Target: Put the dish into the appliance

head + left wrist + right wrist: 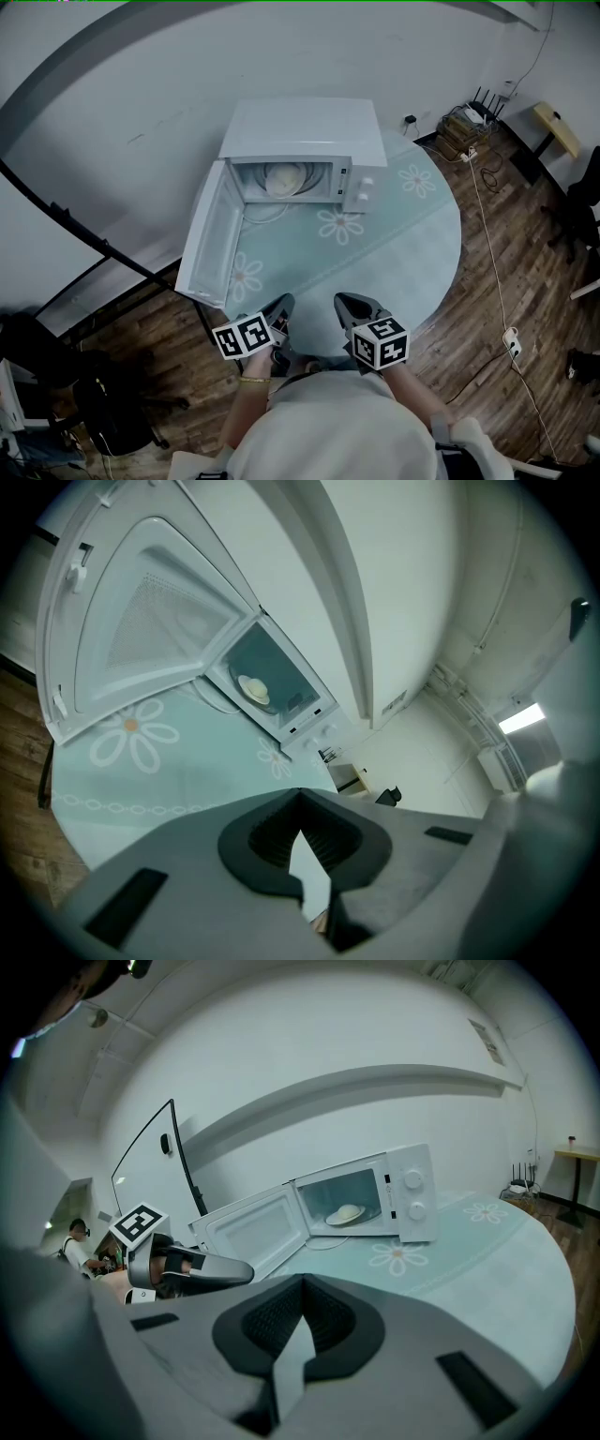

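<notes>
Left tongs (280,304), right tongs (346,301) closed, empty; dish (284,178), seemingly pale plate, well ahead inside microwave (305,127).

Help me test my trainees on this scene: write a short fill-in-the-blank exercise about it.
1. The door of the microwave stands ____.
2. The dish lies ____ the microwave.
3. The left tongs and the right tongs are both ____, with nothing between them.
Missing words: open; inside; shut.

White wall (112,103), wooden floor (487,281), round table (412,253).
</notes>
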{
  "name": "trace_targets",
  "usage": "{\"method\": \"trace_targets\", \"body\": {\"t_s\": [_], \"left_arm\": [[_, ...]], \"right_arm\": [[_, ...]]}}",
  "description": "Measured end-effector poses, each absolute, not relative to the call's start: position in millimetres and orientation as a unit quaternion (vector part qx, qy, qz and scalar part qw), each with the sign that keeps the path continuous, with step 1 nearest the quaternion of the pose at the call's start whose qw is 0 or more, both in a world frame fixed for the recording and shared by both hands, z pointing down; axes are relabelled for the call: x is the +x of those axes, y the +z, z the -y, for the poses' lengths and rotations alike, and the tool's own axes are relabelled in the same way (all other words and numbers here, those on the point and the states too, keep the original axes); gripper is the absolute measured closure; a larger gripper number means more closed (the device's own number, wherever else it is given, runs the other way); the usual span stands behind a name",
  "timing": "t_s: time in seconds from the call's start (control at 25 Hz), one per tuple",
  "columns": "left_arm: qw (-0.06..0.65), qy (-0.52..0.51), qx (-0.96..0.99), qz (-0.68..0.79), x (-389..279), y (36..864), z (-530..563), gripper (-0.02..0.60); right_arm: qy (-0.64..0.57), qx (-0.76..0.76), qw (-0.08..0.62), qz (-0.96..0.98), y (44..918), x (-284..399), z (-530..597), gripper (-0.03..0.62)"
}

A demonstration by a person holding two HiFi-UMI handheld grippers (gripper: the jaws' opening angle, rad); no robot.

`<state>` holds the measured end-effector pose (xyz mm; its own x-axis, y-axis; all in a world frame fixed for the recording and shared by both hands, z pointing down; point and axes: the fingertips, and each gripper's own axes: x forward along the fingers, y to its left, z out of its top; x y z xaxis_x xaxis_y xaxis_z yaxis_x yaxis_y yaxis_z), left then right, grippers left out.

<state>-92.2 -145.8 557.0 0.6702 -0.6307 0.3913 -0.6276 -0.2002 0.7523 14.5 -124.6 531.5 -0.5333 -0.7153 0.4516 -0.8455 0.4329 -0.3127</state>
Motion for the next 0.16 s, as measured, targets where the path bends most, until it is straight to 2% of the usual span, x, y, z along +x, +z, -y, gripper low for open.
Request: {"method": "trace_targets", "body": {"t_s": [0.16], "left_arm": [[0.485,-0.002,0.776,0.404,-89.9,556.0,147.8,0.569]], "right_arm": [[0.255,0.466,0.129,0.837,531.2,16.5,127.0,0.589]]}}
